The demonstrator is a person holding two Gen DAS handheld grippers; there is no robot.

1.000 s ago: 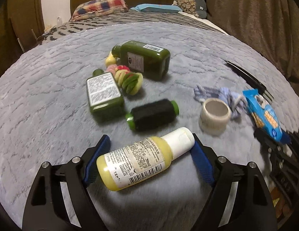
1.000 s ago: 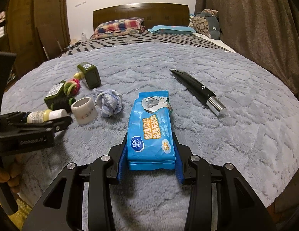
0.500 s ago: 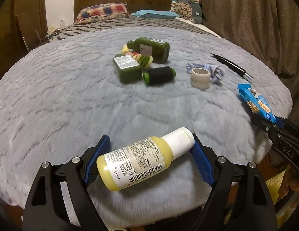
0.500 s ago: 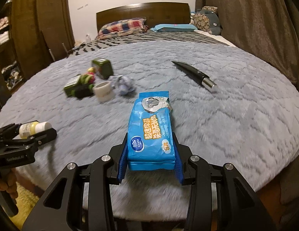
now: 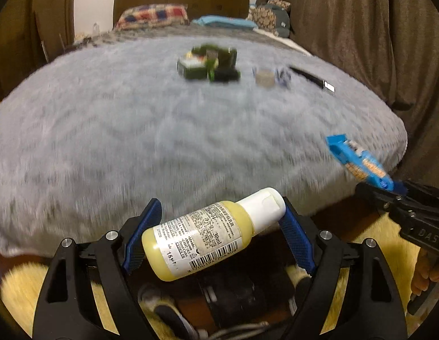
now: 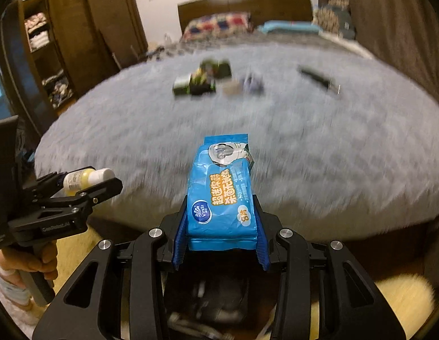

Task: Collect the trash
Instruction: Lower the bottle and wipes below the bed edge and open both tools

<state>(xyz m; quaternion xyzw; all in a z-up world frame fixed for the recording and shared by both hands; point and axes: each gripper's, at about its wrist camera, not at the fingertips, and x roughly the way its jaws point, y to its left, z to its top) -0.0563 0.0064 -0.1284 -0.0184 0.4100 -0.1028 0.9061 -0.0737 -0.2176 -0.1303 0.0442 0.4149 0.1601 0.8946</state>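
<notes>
My left gripper is shut on a small yellow bottle with a white cap, held lying across the pads, past the bed's front edge. It also shows in the right wrist view. My right gripper is shut on a blue wipes packet, held above the floor in front of the bed. The packet also shows in the left wrist view.
On the grey blanket far ahead lie green bottles, a black thread spool, a tape roll, a crumpled cloth and a black tube. A dark container sits on the floor below. Curtains hang right.
Both grippers have pulled back from the bed with their loads; the items on the blanket look smaller and farther, and the floor and a dark container now show below.
</notes>
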